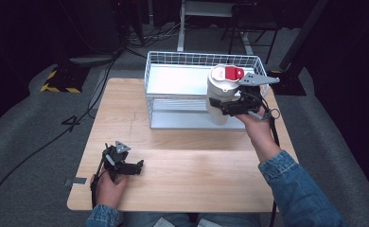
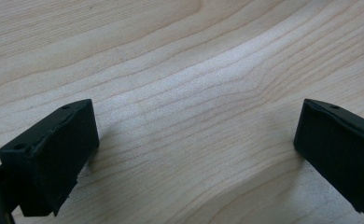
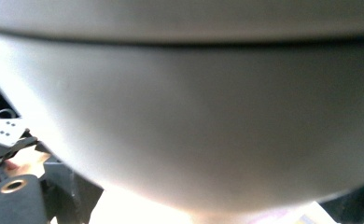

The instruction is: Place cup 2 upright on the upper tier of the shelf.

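The tabletop point(image 1: 182, 175) is brightly lit against dark surroundings; the white container point(image 3: 180, 116) is blurred, and the jaws cast soft shadows.

In the right gripper view, the white cylindrical plastic jug point(image 3: 194, 121) sits so close to the lens that its wall is a blurred grey-white curve, cut off by the top and both side edges; no lid or marking can be made out there. From the high view, the jug point(image 1: 219, 97) hides part of the front wire wall of the white wire basket point(image 1: 173, 61), and whether its base rests on anything cannot be told. The black right gripper point(image 1: 230, 106) has its far jaw hidden behind the jug. The light wooden bench point(image 2: 180, 70) runs past every edge of the left gripper view.
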`<state>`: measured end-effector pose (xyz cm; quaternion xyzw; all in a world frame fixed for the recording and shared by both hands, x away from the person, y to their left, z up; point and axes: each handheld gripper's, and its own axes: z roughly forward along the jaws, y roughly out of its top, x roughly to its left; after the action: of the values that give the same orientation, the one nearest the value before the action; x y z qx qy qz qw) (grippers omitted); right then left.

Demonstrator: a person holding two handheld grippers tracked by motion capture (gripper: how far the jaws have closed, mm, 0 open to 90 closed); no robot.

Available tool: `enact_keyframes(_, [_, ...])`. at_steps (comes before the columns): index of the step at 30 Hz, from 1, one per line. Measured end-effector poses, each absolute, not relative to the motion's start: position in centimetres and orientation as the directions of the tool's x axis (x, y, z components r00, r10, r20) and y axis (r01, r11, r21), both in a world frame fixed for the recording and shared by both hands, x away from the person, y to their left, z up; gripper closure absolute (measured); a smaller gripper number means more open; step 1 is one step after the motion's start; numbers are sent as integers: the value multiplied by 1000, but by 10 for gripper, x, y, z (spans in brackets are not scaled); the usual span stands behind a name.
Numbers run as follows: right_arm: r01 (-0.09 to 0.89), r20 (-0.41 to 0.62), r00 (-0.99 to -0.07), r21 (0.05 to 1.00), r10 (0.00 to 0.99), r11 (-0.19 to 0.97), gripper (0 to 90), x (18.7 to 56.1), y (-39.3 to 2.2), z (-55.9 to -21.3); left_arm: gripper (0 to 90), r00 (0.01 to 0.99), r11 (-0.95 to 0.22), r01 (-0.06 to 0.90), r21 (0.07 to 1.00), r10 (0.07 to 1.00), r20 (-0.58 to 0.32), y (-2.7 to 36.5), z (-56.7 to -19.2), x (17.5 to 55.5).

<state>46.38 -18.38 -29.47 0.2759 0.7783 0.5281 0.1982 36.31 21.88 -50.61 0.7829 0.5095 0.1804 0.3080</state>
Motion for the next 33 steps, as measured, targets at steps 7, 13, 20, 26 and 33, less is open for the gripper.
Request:
enact_keyframes(7, [228,-22,-735,933,677,278,115,481,-187,-281,4,420,-297,686,664,907,-28,219,-506,364])
enact_keyframes(13, [237,-29,-710,931,704,277,115,495,-189,-275,4,420,-297,686,664,907,-28,219,-506,364])
enact_keyframes(20, [247,-21,-674,936,739,251,115,511,-194,-265,4,420,-297,686,664,907,-28,219,-506,364])
enact_keyframes(26, [255,-20,-643,937,766,238,115,527,-198,-261,4,423,-300,686,663,906,-28,219,-506,364])
enact_keyframes(33, [290,-5,-614,929,789,232,115,544,-198,-264,4,421,-298,687,663,907,-28,219,-506,364])
